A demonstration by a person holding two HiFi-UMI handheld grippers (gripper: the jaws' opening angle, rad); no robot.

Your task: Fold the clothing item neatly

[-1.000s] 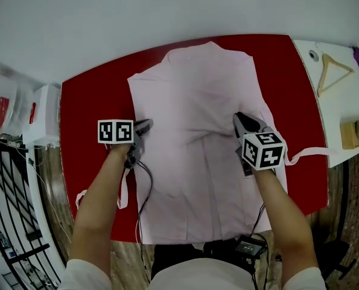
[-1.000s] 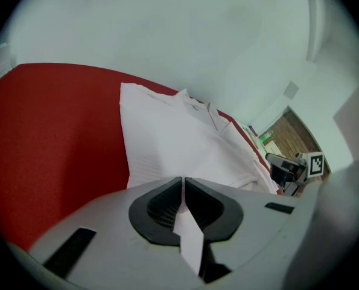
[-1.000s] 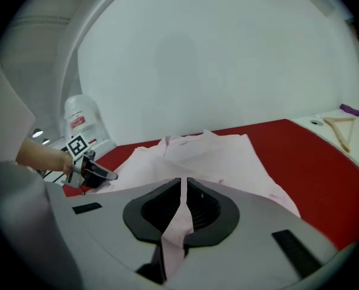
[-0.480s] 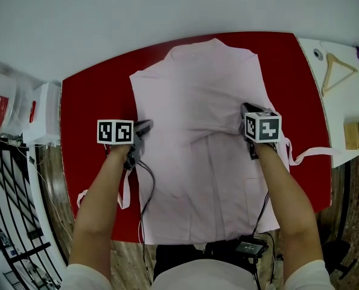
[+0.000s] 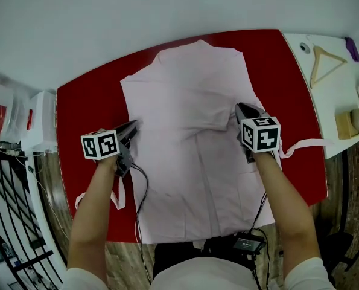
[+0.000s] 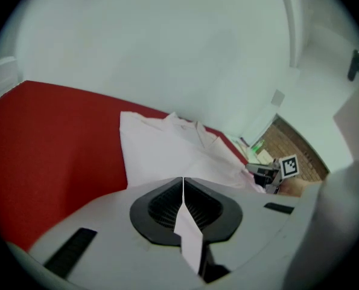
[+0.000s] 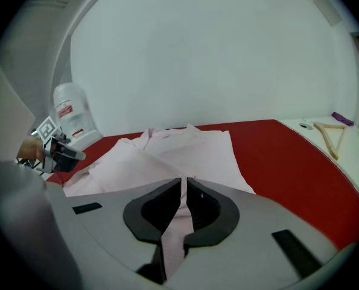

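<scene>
Bare red tbl L of shirt

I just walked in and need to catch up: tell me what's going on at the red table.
A person works on a pale pink garment spread on the red table, a gripper in each hand. The left gripper is shut on fabric at the garment's left edge, the right gripper on fabric at its right side.
</scene>
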